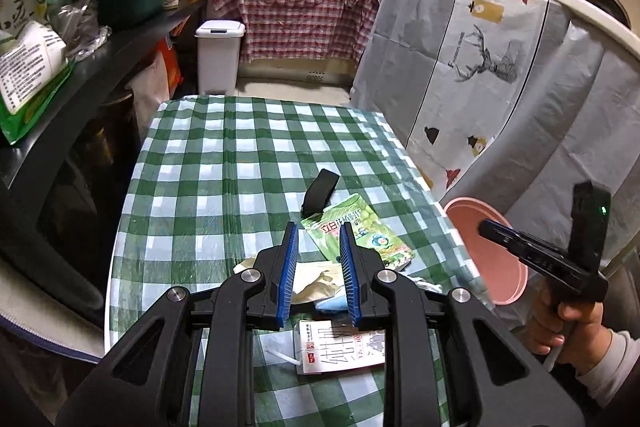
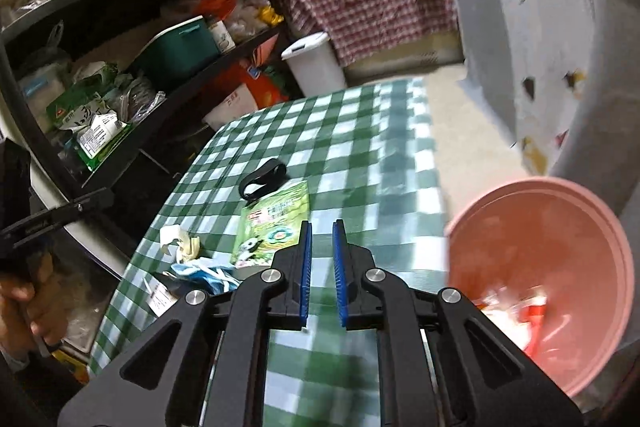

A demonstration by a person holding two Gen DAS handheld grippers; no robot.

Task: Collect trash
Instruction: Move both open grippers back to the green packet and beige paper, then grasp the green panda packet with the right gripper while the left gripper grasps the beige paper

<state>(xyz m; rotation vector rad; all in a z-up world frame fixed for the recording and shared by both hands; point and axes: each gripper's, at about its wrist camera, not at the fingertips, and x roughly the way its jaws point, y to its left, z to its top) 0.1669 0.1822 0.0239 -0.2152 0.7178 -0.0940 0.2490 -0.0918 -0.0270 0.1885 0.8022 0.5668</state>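
Left gripper (image 1: 318, 227): jaws stand narrowly apart, blue pads facing each other, nothing clamped between them. It hovers over the near end of the checked table (image 1: 224, 163), directly above a cluster of trash. Seen through the gap: a crumpled paper wad (image 1: 320, 281) and a blue scrap (image 1: 330, 303), with a flat white carton (image 1: 340, 347) lying below the jaws at 6 o'clock. The green sachet (image 1: 360, 231) lies at 1 o'clock from the fingertips, its long axis running from 11 o'clock to 5 o'clock in this view. A black clip (image 1: 320, 189) rests just beyond it at 12 o'clock.

Right gripper (image 2: 322, 227): jaws nearly closed, a slim gap remaining, nothing held. In its own view the green sachet (image 2: 276, 223) lies at 10 o'clock, the paper wad (image 2: 180, 241) and blue scrap (image 2: 208, 273) at 9 o'clock. The pink bin (image 2: 540, 267) sits at 3 o'clock, off the table edge, with blurred litter inside.

Judgement: the left gripper is nearer the wad and scrap, which sit almost between its pads. A short descent would probably suffice; the jaws look just wide enough for the wad. The bin lies on the right hand's side.
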